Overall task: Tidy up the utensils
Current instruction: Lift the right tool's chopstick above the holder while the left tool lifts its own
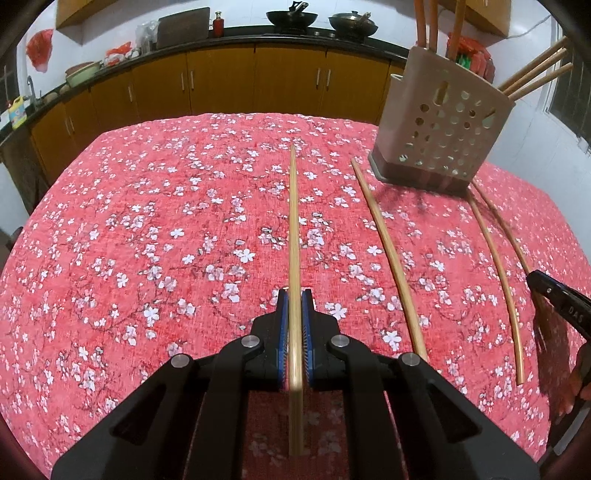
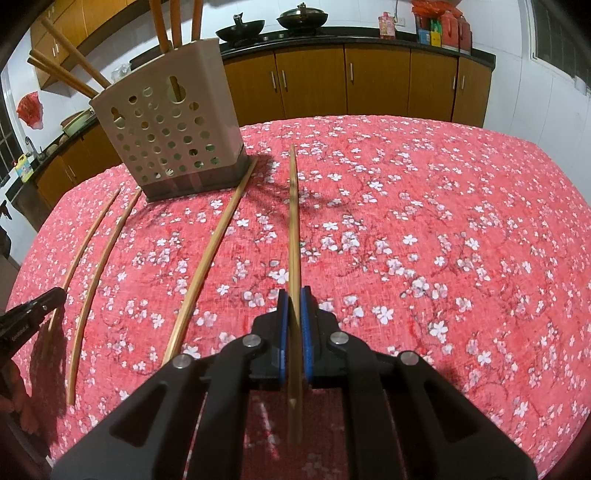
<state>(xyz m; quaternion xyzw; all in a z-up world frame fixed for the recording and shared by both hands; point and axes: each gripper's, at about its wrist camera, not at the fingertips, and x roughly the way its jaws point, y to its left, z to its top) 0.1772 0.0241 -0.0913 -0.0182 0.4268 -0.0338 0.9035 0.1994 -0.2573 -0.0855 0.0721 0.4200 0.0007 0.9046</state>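
Observation:
A bamboo chopstick (image 1: 293, 221) runs straight forward between the blue pads of my left gripper (image 1: 294, 295), which is shut on it. My right gripper (image 2: 294, 293) is likewise shut on a second chopstick (image 2: 294, 221). Between the two grippers, two loose chopsticks (image 1: 386, 254) (image 1: 495, 258) lie on the red floral tablecloth (image 1: 147, 221). They also show in the right wrist view (image 2: 211, 258) (image 2: 94, 280). A beige perforated utensil holder (image 1: 443, 122) (image 2: 166, 125) stands upright at the far side with several sticks in it. Each view catches the other gripper at its edge (image 1: 546, 288) (image 2: 51, 299).
Behind the table runs a dark kitchen counter (image 1: 258, 33) over brown cabinets (image 2: 369, 85), with two woks (image 1: 291, 18) on the stove. The table's far edge (image 1: 240, 114) lies just beyond the holder. A window (image 2: 565, 33) is at the right.

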